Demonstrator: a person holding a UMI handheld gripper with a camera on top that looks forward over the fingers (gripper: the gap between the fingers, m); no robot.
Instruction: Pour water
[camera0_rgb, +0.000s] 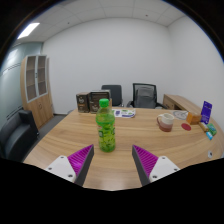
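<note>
Gripper view looks along a wooden conference table (120, 165) in a white-walled meeting room. Its two fingers stand wide apart over the table's near edge, purple pads (80, 158) facing inward, and the gripper (112, 160) holds nothing. A green plastic bottle (105, 127) with a green cap and a label stands upright on the table just ahead of the fingers, about midway between them and touching neither. Toward the table's far right corner lies a cluster of small items: a clear cup (167, 121), some packets and a purple box (206, 112). Papers (124, 113) lie near the far edge. Two black office chairs (145, 95) stand behind the far edge, another black chair (18, 135) stands at the left side, and a wooden cabinet (36, 88) with glass doors stands against the left wall
</note>
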